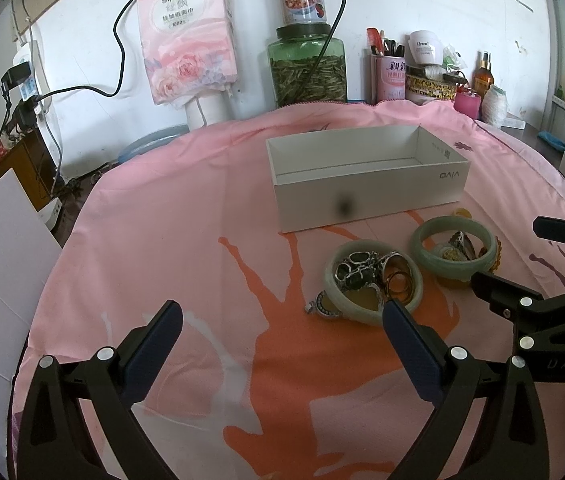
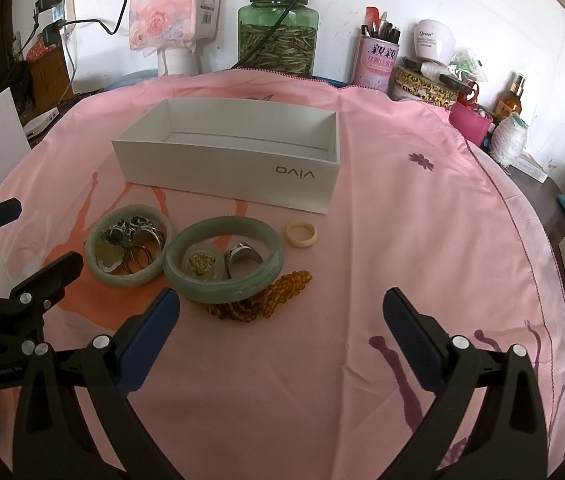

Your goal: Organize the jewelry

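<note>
**Jewelry heaped in front of an empty box, both tools held back**

Pink cloth [image 2: 402,240] printed with orange and purple shapes covered the counter. Nearest each camera, the left gripper [image 1: 282,316] and the right gripper [image 2: 280,304] hung just above the cloth with their blue-padded fingers [image 2: 150,340] spread wide, holding nothing.

Just beyond the fingers lay the jewelry. A pale green jade bangle [image 2: 100,272] sat flat with a tangle of silver rings [image 2: 134,228] and thin wire hoops [image 2: 140,258] piled inside it; the left gripper's right finger overlapped its near rim in the left wrist view, and whether they touched could not be told. Touching that bangle on its right was a second, darker green bangle [image 2: 238,290], which held a gold-coloured ornament [image 2: 201,264] and a broad silver ring [image 2: 242,258]. Amber beads [image 2: 278,292] lay partly under that bangle's near edge and spilled out to the right. A cream ring [image 2: 301,233] lay alone, near the second bangle and close to the box.

Behind the jewelry stood an open white vivo box [image 2: 238,178], nothing visible inside.

Farther back, along the white wall, stood a green jar [image 2: 278,38] with a tin on top, a pack of sipiao tissues [image 1: 186,32], a pink cup of combs and pens [image 2: 374,60] and some cosmetic jars.
</note>
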